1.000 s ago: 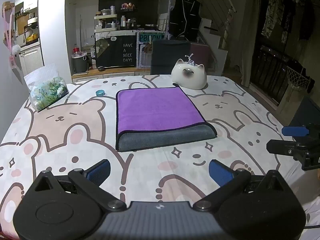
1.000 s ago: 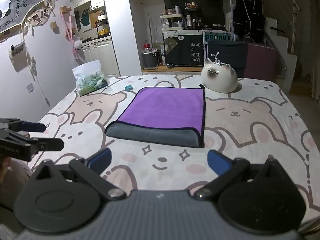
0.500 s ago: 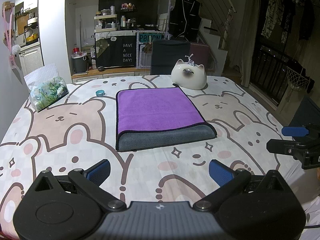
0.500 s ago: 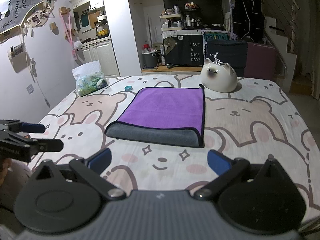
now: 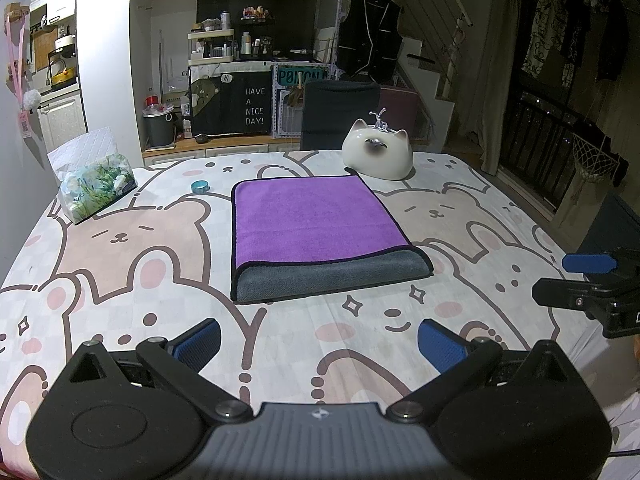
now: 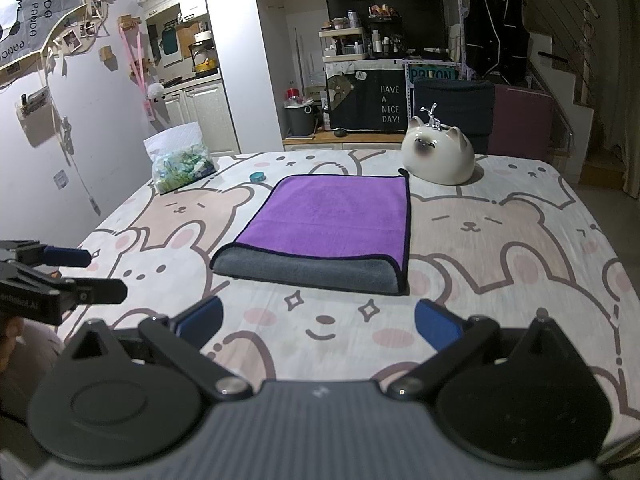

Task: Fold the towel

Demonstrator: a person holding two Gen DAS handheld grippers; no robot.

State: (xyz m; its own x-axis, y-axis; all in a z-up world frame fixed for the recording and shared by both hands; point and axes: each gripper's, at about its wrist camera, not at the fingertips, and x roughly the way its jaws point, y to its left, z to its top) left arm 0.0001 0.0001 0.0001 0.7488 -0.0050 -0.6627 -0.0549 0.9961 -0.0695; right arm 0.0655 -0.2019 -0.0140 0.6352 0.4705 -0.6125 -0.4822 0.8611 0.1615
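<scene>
Folded purple towel [image 5: 312, 220] flat on the bear-print tablecloth [image 5: 120, 248], grey fold nearest, just before the cat figurine [image 5: 378, 155], left gripper [image 5: 318, 342] and right gripper [image 6: 318, 322] both spread wide, empty, well short of the towel

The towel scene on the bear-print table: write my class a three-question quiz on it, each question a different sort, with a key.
1. True or false: the left hand-held gripper is shut on the towel.
2. Multiple choice: which object sits just beyond the towel's far right corner? A) tissue pack B) cat figurine C) teal ring
3. Fill in: the towel's purple face is up, and the folded edge nearest both cameras shows ____.

Key
1. False: both it and the right hand-held gripper are open, short of the towel.
2. B
3. grey
</scene>
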